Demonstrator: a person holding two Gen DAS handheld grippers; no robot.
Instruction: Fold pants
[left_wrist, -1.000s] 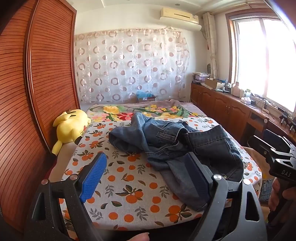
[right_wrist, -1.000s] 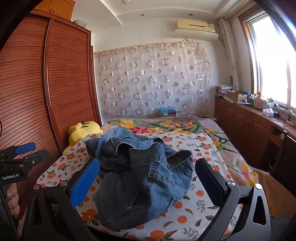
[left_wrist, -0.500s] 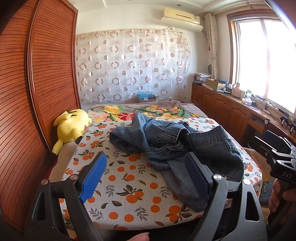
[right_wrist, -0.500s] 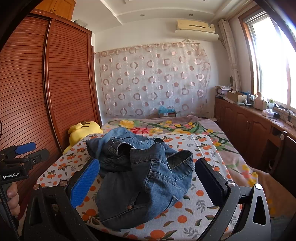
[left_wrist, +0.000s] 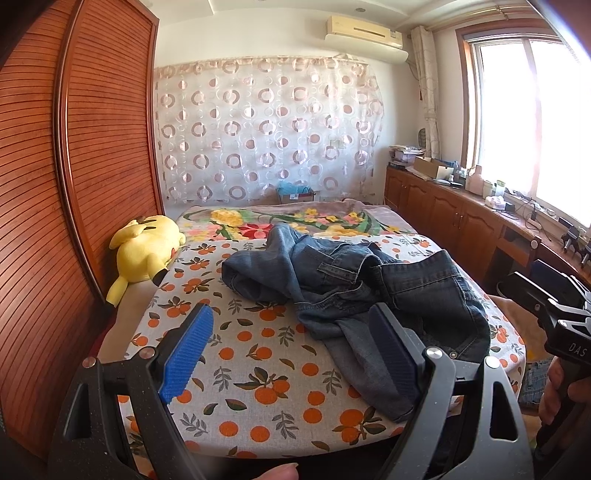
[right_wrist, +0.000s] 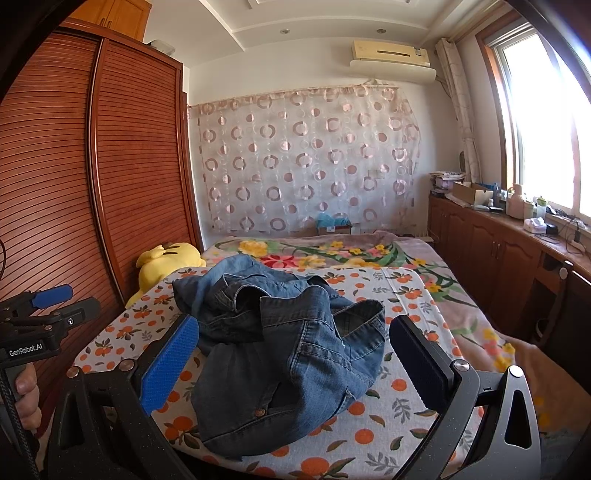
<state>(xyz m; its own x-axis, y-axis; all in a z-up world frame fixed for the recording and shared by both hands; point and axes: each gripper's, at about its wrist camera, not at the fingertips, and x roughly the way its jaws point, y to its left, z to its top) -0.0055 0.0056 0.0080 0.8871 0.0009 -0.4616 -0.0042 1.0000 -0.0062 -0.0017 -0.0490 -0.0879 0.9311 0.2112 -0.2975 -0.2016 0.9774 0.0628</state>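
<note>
Left wrist view shows nothing has shifted: your left gripper (left_wrist: 291, 354) and right gripper (right_wrist: 295, 365) stay spread wide, jeans (left_wrist: 354, 291) still crumpled at the bed's (left_wrist: 258, 369) near edge.

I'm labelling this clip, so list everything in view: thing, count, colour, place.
jeans: 1, blue denim, crumpled on the bed's near end
bed sheet: 1, white with an orange-fruit print, under the jeans
floral blanket: 1, multicoloured, far end of bed
plush toy: 1, yellow, bed's left edge by the wardrobe
wardrobe: 1, red-brown slatted, left wall
curtain: 1, sheer, circle pattern, back wall
air conditioner: 1, cream, above the curtain
cabinets: a row, brown, under the window
left tongs: open, empty
right tongs: open, empty
</note>
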